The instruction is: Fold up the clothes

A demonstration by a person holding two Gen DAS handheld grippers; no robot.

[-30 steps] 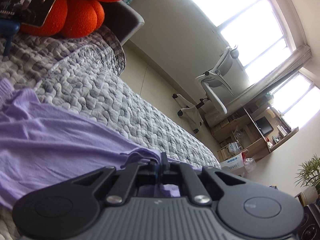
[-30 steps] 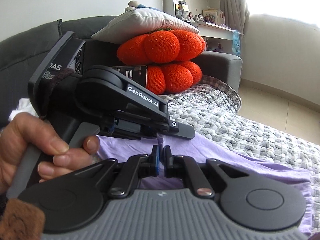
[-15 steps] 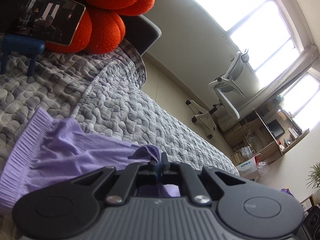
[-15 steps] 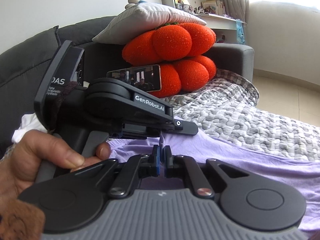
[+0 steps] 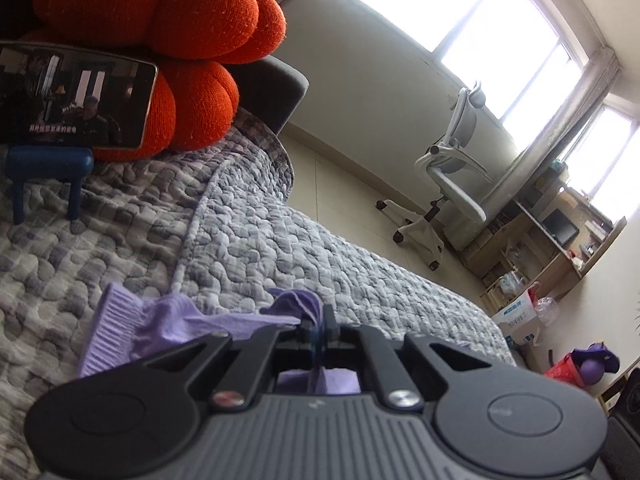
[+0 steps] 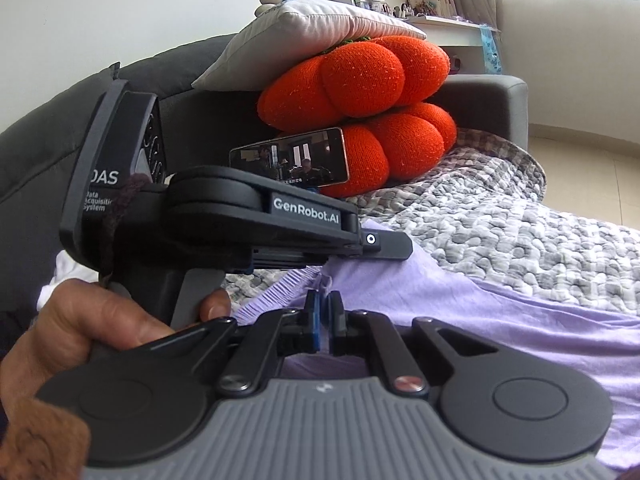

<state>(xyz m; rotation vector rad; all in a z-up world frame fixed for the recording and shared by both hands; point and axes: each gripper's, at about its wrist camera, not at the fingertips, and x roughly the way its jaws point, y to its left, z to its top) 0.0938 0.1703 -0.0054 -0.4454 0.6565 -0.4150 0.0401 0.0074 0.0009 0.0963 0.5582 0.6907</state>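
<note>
Garment: a thin lilac knit garment (image 6: 460,304) with a ribbed hem (image 5: 110,330) lies on the sofa seat, spread wide under the right claw and drawn into a bunched fold at the left claw.
Left claw: the left claw (image 5: 320,326) is clamped on a gathered edge of the lilac garment; a small tuft of cloth (image 5: 298,302) stands up just past its fingertips, which are pressed together with cloth between them.
Right claw: the right claw (image 6: 324,304) is pinched on another part of the same garment, its blue pads nearly together with a thin layer of cloth between them.
Hand: a person's left hand (image 6: 104,328) grips the handle of the left claw's black body (image 6: 256,220), which sits just beside and above the right claw.
Cover: a grey and white pebble-patterned quilted throw (image 5: 280,248) covers the seat beneath the garment and hangs over the front edge.
Sofa: a dark grey fabric sofa (image 6: 486,98) carries the throw.
Cushions: two orange pumpkin-shaped knit cushions (image 6: 360,80) are stacked against the sofa back, with a white pillow (image 6: 304,28) on top.
Phone: a smartphone showing a video (image 5: 72,98) stands sideways on a small blue stand (image 5: 48,164), leaning on the lower cushion.
Room: a pale office chair (image 5: 452,168) stands on the floor near bright windows.
</note>
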